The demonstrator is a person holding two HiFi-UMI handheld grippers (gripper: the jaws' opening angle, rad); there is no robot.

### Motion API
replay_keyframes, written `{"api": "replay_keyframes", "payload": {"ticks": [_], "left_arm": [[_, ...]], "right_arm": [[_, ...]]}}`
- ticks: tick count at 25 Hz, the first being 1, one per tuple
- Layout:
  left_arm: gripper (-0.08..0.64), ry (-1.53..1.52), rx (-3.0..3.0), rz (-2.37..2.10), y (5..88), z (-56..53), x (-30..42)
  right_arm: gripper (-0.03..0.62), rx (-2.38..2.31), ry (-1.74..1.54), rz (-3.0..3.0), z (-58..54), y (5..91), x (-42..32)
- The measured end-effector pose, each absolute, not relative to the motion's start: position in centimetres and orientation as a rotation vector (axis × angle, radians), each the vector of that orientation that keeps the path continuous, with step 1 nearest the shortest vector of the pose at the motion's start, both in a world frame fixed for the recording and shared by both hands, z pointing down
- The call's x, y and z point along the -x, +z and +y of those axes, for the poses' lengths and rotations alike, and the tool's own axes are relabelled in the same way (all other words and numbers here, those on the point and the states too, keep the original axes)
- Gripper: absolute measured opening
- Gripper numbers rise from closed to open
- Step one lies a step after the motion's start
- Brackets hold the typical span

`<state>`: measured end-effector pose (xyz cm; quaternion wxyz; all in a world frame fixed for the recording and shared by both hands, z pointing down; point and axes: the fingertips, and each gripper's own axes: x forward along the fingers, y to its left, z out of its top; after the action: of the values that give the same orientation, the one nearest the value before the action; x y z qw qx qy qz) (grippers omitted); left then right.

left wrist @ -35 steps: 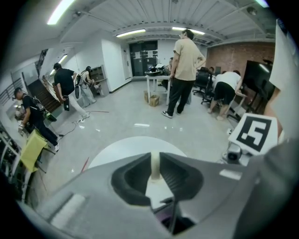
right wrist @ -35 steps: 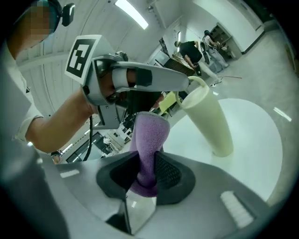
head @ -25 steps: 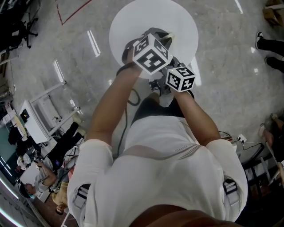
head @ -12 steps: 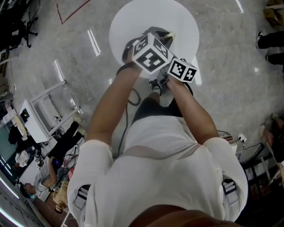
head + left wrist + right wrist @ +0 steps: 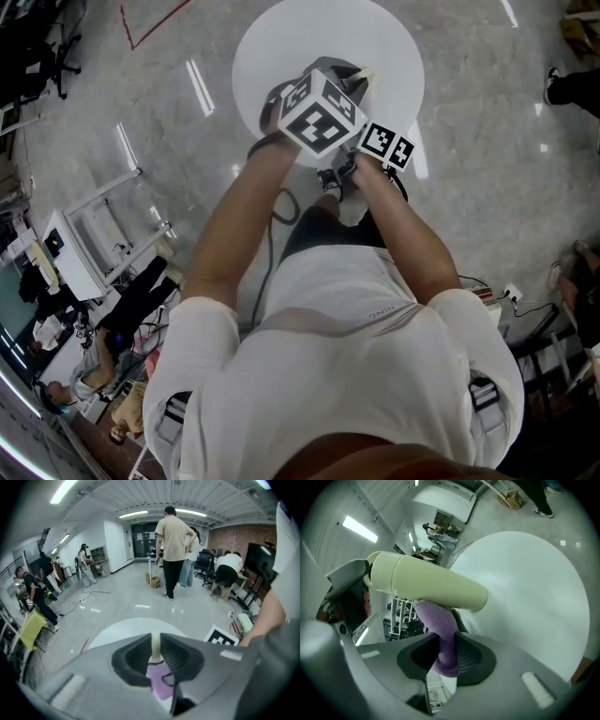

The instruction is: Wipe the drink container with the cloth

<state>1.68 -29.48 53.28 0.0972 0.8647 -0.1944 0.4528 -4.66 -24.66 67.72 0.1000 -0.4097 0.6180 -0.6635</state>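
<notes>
A cream drink container [image 5: 426,585] lies level above the round white table [image 5: 534,583]. My left gripper [image 5: 155,641] is shut on its narrow end, which shows as a thin cream strip [image 5: 155,648] between the jaws. My right gripper [image 5: 446,644] is shut on a purple cloth [image 5: 440,634], and the cloth presses against the container's underside. In the left gripper view the cloth [image 5: 159,688] shows just below the jaws. From the head view both marker cubes sit close together over the table's near edge [image 5: 375,37], the left gripper [image 5: 319,117] beside the right gripper [image 5: 387,145], with the container's tip [image 5: 362,79] poking out beyond them.
Several people stand on the shiny grey floor beyond the table, the nearest one [image 5: 174,536] with their back turned beside a cardboard box [image 5: 153,581]. Desks and seated people [image 5: 75,262] fill the left side of the head view. A cable [image 5: 281,202] hangs by my left arm.
The right gripper's cube has moved up and left, closer to the left cube, and has tilted. The left gripper has held still.
</notes>
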Motion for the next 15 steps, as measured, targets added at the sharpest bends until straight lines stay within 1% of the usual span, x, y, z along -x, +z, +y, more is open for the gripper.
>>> {"api": "replay_keyframes", "payload": {"ticks": [9,12,15], "left_arm": [[0.057,1.329,-2.555,-0.551,53.8,-30.1,-2.0],[0.057,1.324,-2.562,-0.547,53.7,-29.8,-2.3],[0.057,1.318,-2.561,-0.541,53.6,-29.8,-2.2]], "right_arm": [[0.097,1.184,-2.179,1.519,-24.0,69.4,4.8],[0.097,1.166,-2.145,1.636,-23.5,68.2,4.2],[0.097,1.163,-2.039,1.854,-22.5,65.7,3.4]]}}
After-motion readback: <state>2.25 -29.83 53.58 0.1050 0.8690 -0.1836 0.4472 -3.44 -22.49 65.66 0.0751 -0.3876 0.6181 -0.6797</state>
